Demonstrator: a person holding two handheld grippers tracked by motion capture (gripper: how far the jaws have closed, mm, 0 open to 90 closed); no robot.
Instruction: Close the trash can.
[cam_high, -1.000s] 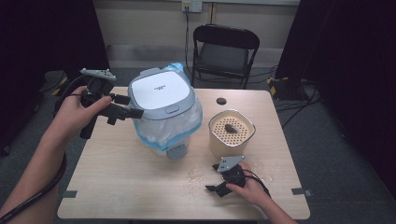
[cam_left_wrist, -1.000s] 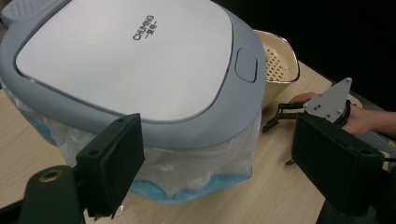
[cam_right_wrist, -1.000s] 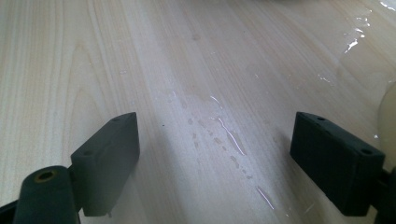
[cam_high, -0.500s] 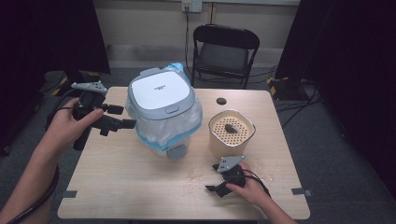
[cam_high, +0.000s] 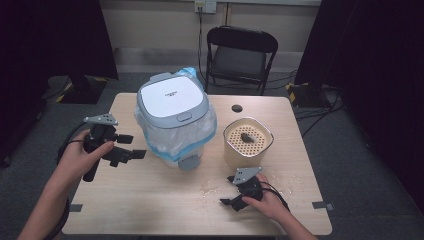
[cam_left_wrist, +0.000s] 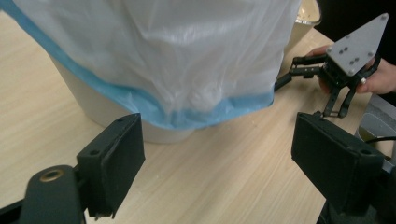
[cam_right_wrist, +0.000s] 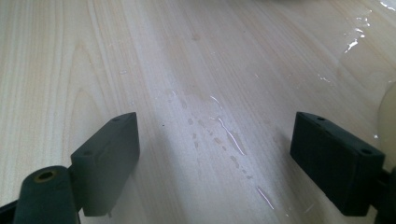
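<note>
A bin with a white and grey lid (cam_high: 172, 100) stands left of the table's middle, lined with a clear, blue-edged plastic bag (cam_high: 200, 132). To its right sits a cream container (cam_high: 247, 142) with a perforated top and a dark bit on it. My left gripper (cam_high: 134, 146) is open just left of the bin, pointing at it without touching. In the left gripper view the bag (cam_left_wrist: 163, 70) hangs ahead of the left gripper (cam_left_wrist: 217, 163). My right gripper (cam_high: 226, 191) rests open near the front edge; nothing lies in the right gripper (cam_right_wrist: 215, 154) but wet table.
Water drops (cam_right_wrist: 229, 135) streak the wooden table (cam_high: 150, 200) in front of the cream container. A small black disc (cam_high: 237, 108) lies near the far edge. A black folding chair (cam_high: 240, 50) stands behind the table. Dark curtains flank both sides.
My left gripper has dropped from beside the bin's lid, down and back toward the person, to the level of the bin's lower body. The right gripper has stayed put.
</note>
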